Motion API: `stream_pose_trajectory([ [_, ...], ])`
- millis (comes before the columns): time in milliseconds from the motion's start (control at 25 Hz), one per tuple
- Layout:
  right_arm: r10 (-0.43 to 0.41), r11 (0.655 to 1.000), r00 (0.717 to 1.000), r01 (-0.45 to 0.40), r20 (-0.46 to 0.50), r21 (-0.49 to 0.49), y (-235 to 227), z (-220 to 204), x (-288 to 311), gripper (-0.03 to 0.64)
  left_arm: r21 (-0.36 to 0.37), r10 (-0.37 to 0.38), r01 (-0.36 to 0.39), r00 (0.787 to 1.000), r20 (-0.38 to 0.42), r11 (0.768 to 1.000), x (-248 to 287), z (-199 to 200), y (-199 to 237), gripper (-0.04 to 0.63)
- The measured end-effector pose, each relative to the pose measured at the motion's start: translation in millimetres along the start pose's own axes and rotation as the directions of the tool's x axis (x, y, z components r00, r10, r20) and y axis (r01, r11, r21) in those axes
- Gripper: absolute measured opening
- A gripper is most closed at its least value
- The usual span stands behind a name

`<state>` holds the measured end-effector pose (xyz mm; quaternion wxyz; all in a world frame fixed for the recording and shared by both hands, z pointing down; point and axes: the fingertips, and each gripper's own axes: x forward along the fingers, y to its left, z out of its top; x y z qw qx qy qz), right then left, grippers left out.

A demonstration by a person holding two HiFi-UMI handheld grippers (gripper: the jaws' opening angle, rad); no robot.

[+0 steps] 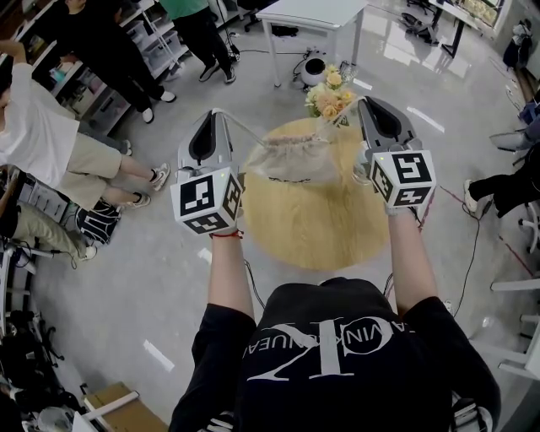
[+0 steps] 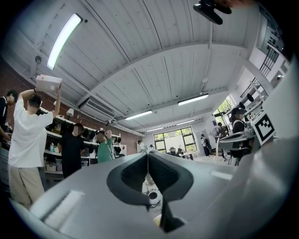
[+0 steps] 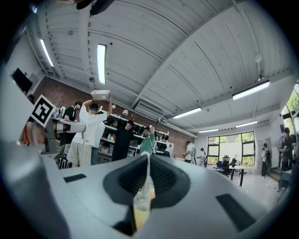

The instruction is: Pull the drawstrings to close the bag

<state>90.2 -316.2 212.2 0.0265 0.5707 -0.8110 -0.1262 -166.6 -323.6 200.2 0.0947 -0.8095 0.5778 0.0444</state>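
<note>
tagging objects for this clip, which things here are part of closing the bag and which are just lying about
In the job: bag, left drawstring, right drawstring, left claw and right claw, each shut on its string.
Just lying about: flowers, round table, white table.

Black T-shirt (image 1: 337, 354), white lettering; red wrist cord (image 1: 224, 234); grey left tongs (image 1: 213, 113) and right tongs (image 1: 365, 102)
</note>
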Motion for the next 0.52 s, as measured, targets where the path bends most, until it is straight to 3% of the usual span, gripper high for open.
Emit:
stream_pose_trajectory([
  [520,0.010,1.000,1.000,-0.010,-0.009,0.006,0.2,-6.3,0.1,0.023,-0.005,0.021,-0.021,1.000,-0.021,1.000,-3.4,-8.9,2.7,0.017],
])
